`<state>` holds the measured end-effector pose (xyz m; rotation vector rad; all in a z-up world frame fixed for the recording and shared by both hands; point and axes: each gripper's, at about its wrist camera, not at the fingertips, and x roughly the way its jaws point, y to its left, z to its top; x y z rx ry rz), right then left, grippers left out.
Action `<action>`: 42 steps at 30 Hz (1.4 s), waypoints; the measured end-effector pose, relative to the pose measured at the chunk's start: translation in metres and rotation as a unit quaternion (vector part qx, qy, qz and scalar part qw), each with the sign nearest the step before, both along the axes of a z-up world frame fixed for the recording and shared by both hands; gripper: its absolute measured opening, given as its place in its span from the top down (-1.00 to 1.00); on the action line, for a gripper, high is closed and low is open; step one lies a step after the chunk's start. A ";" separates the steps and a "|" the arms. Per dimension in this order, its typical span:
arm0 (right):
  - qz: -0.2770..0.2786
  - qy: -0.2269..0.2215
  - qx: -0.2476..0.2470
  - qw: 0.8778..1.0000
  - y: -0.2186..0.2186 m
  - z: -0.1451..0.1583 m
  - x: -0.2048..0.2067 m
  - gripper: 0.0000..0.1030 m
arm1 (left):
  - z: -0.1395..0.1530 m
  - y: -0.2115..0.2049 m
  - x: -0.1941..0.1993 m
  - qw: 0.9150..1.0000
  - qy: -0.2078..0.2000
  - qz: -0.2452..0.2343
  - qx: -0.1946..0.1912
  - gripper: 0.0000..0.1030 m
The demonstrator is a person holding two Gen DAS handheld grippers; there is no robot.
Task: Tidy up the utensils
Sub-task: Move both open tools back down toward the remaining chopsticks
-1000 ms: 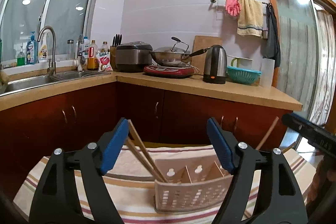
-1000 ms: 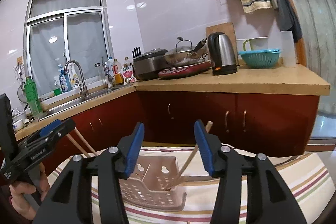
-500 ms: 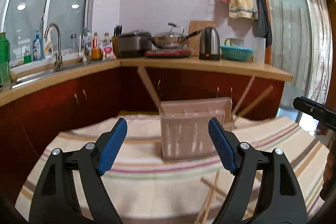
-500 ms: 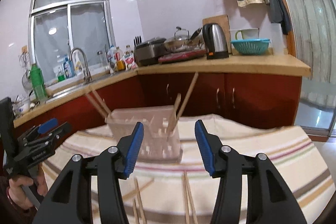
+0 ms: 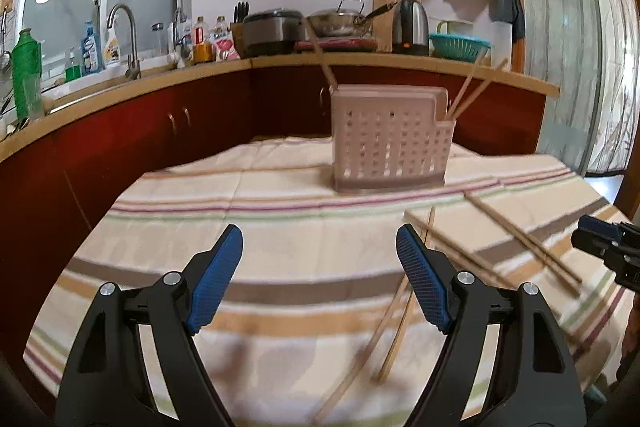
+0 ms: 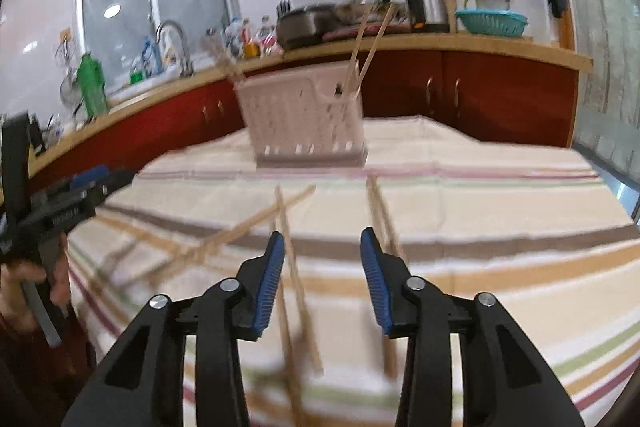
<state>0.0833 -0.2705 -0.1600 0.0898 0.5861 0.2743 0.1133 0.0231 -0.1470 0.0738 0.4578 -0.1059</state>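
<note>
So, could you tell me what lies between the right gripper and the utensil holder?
In the right wrist view, loose chopsticks lie on striped cloth between right gripper and utensil holder.

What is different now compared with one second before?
Both tongs, left and right, moved back from the holder, which looks smaller now, bringing the loose chopsticks on the striped cloth into view. Both remain open and empty; the holder stays upright, chopsticks inside.

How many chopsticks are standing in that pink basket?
3 visible: one leaning at the basket's left end, two crossing at its right end. The basket walls may hide others.
</note>
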 end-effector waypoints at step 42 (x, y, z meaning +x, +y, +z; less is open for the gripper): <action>0.001 0.078 -0.036 0.996 0.000 -0.052 -0.016 0.85 | -0.071 0.000 -0.021 0.983 0.172 -0.054 0.045 0.25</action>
